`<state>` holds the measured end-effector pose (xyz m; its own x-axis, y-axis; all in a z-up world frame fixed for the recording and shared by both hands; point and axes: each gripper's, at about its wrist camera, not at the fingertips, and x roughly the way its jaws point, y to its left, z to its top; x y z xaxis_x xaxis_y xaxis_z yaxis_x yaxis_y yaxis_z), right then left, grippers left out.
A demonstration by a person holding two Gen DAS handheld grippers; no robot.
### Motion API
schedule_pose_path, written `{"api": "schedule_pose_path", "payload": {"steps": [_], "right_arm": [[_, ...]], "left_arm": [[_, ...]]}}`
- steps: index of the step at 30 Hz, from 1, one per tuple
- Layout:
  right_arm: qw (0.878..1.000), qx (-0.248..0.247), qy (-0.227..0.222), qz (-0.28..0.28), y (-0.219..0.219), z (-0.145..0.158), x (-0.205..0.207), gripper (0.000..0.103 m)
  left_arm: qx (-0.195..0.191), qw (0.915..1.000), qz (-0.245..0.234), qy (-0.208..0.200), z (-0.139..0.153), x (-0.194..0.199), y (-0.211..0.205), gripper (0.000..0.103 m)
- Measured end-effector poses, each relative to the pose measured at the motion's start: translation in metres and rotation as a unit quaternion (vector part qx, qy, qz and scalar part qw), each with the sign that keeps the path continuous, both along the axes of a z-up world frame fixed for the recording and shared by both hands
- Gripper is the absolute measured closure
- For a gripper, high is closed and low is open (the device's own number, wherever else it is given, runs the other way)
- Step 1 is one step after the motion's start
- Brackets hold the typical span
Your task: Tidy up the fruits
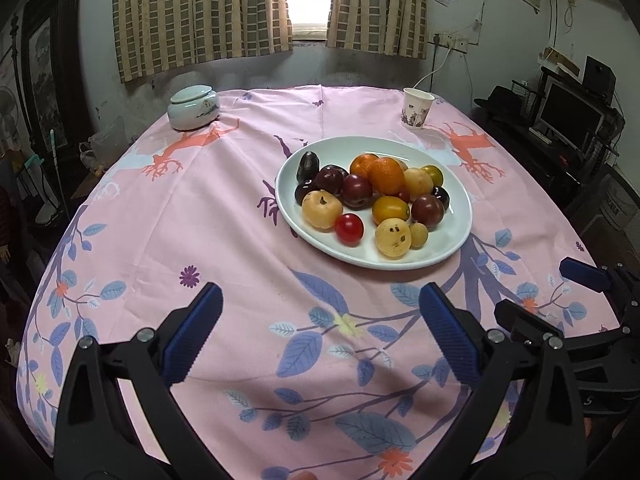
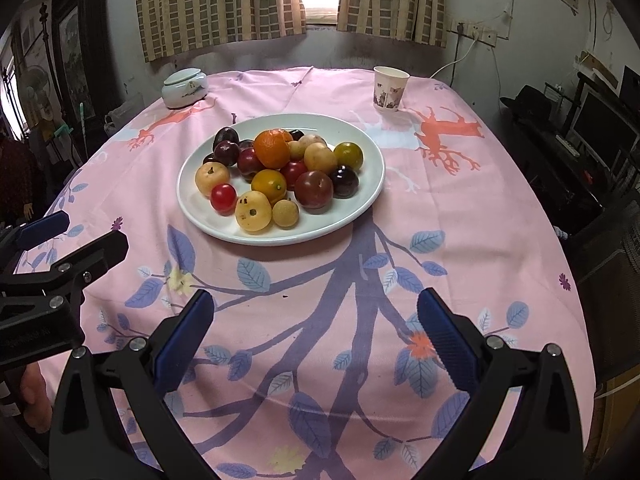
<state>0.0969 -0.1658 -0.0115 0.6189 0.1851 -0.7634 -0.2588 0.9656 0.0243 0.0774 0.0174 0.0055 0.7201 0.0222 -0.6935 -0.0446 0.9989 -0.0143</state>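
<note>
A white plate (image 1: 448, 248) (image 2: 360, 200) sits on the pink floral tablecloth, piled with several fruits: an orange (image 1: 386, 175) (image 2: 273, 148), dark plums (image 1: 427, 210) (image 2: 314, 190), pale yellow fruits (image 1: 322, 209) (image 2: 252, 211) and a red cherry tomato (image 1: 349, 229) (image 2: 223, 197). My left gripper (image 1: 320, 308) is open and empty, above the cloth in front of the plate. My right gripper (image 2: 314, 314) is open and empty, also short of the plate. Each gripper shows at the edge of the other's view.
A lidded ceramic jar (image 1: 193, 107) (image 2: 185, 88) stands at the table's far left. A paper cup (image 1: 417, 109) (image 2: 390, 88) stands at the far right. Curtains and a wall lie behind the table; a dark desk with a monitor (image 1: 568, 120) is to the right.
</note>
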Motion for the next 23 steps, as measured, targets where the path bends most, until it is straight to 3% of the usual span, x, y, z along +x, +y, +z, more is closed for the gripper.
{"api": "schedule_pose_path", "payload": {"steps": [13, 23], "right_arm": [[1.000, 0.009, 0.003, 0.000, -0.0014, 0.0022, -0.0017, 0.001], [1.000, 0.011, 0.003, 0.000, -0.0014, 0.0035, -0.0051, 0.001]], "left_arm": [[0.010, 0.9999, 0.002, -0.012, 0.0035, -0.0018, -0.0020, 0.003], [-0.011, 0.9999, -0.004, -0.001, 0.0015, -0.0006, 0.0017, 0.003]]}}
